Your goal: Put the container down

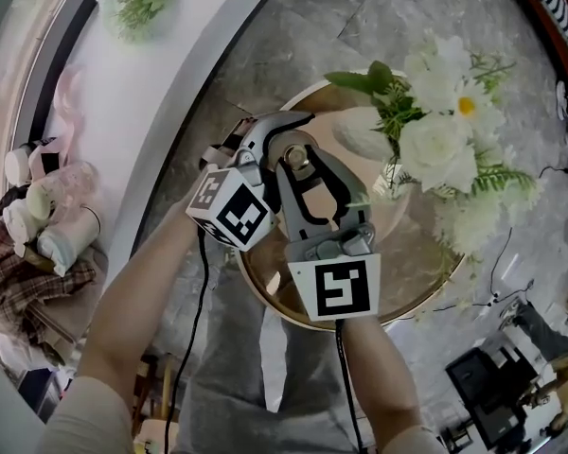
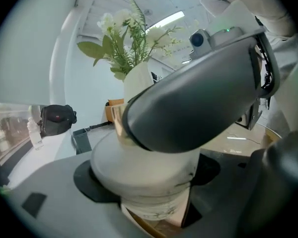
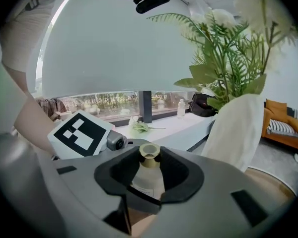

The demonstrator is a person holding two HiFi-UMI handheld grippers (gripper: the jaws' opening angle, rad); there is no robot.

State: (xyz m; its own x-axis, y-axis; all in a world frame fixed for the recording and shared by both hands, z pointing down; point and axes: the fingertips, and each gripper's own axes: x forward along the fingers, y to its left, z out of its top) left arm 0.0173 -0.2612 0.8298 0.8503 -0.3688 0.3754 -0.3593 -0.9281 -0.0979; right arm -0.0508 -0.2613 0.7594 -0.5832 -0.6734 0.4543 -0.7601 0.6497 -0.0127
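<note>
Quick rundown from my end: the task's thing is a small translucent plastic container with a tan open neck [image 3: 145, 182]; it sits upright between both claws, over the near part of the round tan wooden surface [image 1: 412, 253]. The right claw [image 3: 150, 170] is closed around its shoulder, black pads hugging either side just under the neck. The left claw [image 2: 149, 177] is clamped on a pale rounded body with a printed band; it's blurry, but I read it as the same container lower down, since the right claw's grey body hangs right over it there.

Why the double hold? My guess is the open neck; with no cap on, keeping it upright matters, and two grips stop it tipping.

There's tan wood just under the container in both gripper views; I can't tell whether the base touches it yet, so I'd call the put-down close but not finished.

The tall white vase of white flowers and green leaves [image 3: 233, 128] stands near, on the far right of the same surface; setting down on the near side keeps the claws away from it. I'd let go one claw at a time; a sideways nudge could topple something this light.
</note>
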